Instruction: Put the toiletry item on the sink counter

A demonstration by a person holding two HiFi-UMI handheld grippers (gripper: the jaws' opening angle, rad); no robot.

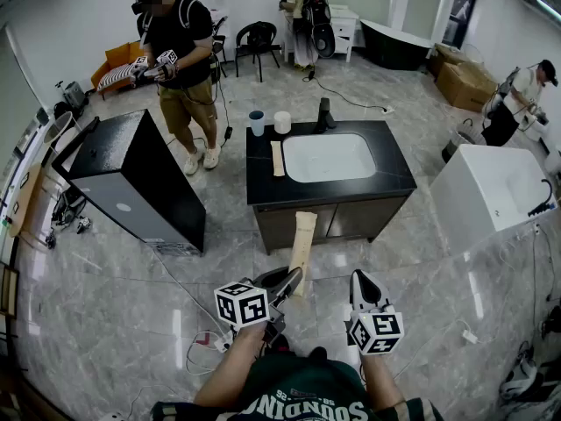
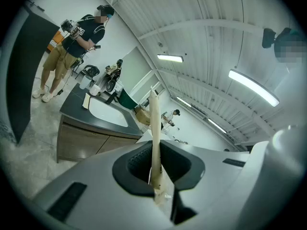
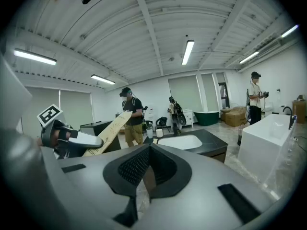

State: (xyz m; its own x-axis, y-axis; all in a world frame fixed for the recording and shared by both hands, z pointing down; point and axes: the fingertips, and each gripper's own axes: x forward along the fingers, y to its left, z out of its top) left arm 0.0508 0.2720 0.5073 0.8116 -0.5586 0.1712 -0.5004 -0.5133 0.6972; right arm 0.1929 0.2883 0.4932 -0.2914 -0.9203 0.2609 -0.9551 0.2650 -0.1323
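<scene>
My left gripper [image 1: 287,285] is shut on the lower end of a long flat beige toiletry pack [image 1: 302,242], which points up toward the black sink counter [image 1: 263,178]. It hangs over the floor, short of the counter's front edge. In the left gripper view the pack [image 2: 154,123] stands edge-on between the pads, my left gripper [image 2: 155,172] pinching its base. My right gripper [image 1: 360,284] is beside it to the right, shut and empty. From the right gripper view, my right gripper [image 3: 148,174] faces the counter [image 3: 211,145], and the pack [image 3: 109,129] slants up at the left.
On the counter sit a white basin [image 1: 329,156], a black faucet [image 1: 324,114], a blue cup [image 1: 256,123], a white cup [image 1: 282,122] and a beige strip [image 1: 278,159]. A black cabinet [image 1: 131,178] stands left, a white tub [image 1: 491,191] right. A person [image 1: 180,68] stands behind.
</scene>
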